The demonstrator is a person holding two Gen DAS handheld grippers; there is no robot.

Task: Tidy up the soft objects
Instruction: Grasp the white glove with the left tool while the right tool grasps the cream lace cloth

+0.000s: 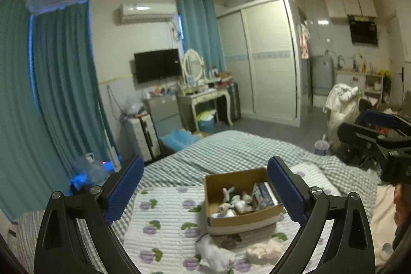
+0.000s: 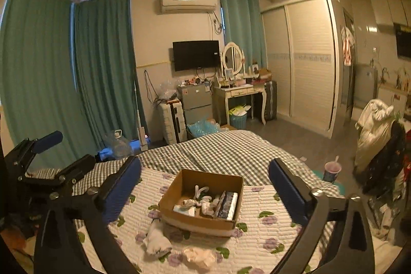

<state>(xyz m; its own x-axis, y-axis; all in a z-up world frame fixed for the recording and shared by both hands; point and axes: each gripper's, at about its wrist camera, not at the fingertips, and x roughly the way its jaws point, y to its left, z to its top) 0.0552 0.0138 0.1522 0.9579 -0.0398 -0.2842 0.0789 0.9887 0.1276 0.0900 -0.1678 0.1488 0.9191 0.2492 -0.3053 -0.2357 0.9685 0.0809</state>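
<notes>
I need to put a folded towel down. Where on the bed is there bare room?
The floral quilt is bare right of the cardboard box, and the checked cover behind it. The box front is crowded: a white soft item and a pink one.

box (image 2: 199,220) on quilt (image 2: 269,212), soft items (image 2: 203,202) inside, two (image 2: 156,239) before it

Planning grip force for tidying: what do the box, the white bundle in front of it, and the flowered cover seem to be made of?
Box: brown corrugated cardboard, matte, by its raw tan walls and open top.
White bundle: soft cloth, probably a sock or rag; limp, crumpled folds.
Cover: quilted fabric, matte, with stitched ribs and printed purple flowers.
</notes>
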